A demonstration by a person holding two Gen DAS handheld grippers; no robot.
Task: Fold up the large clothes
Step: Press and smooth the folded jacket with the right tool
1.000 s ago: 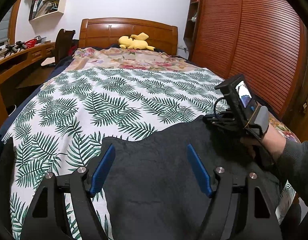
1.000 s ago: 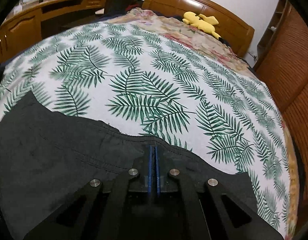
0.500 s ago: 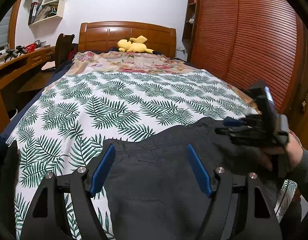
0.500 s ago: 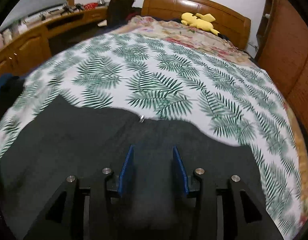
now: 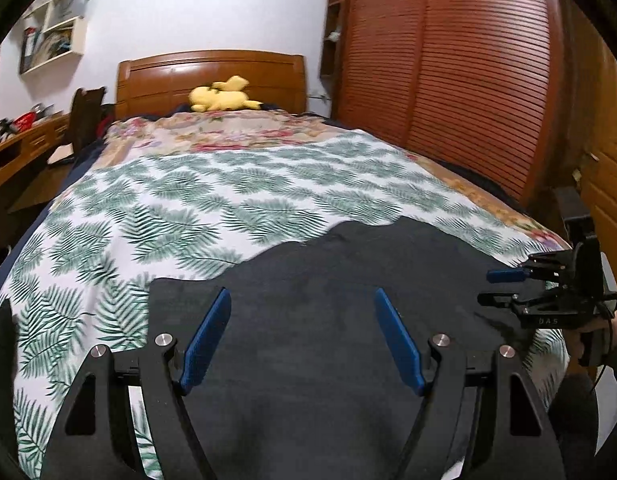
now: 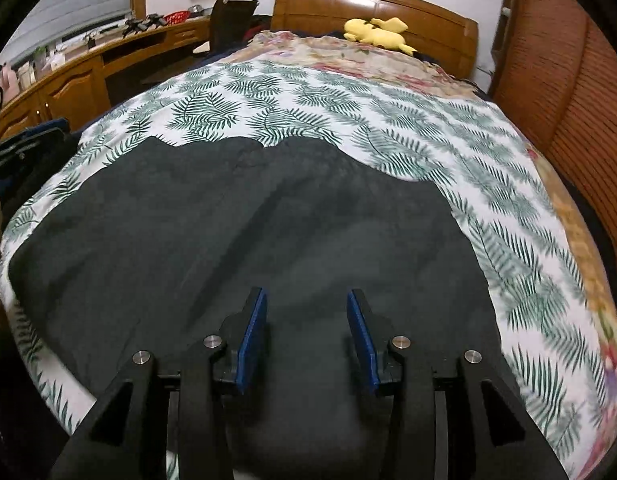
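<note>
- Dark garment [image 6: 244, 240] lies spread flat across the near end of the bed [image 6: 388, 104], on the fern-print cover [image 5: 180, 208]; its far edge is uneven, with a small notch near the middle.
- 1 second ago the right claw [image 6: 306, 332] was clenched on the garment's far hem; its jaws have just been opening, and now the 2 blue pads [image 6: 252, 336] stand apart with only cloth lying beneath them, nothing pinched.
- Since that earlier frame the right wrist view has pulled back toward the foot of the bed: far more of the garment shows ahead of the claw than before.
- Left claw [image 5: 304, 340] is released, jaws spread wide above the garment, at the same width as before.
- In the left wrist view the right claw [image 5: 496, 288] has shifted from over the garment's right part out to its right edge, and a hand [image 5: 604, 340] grips its handle.
- Yellow plush toy [image 5: 222, 98] sits by the wooden headboard [image 5: 212, 74], unchanged.
- Slatted wardrobe doors [image 5: 468, 72] stand right of the bed; a wooden desk [image 6: 80, 80] runs along its left.
</note>
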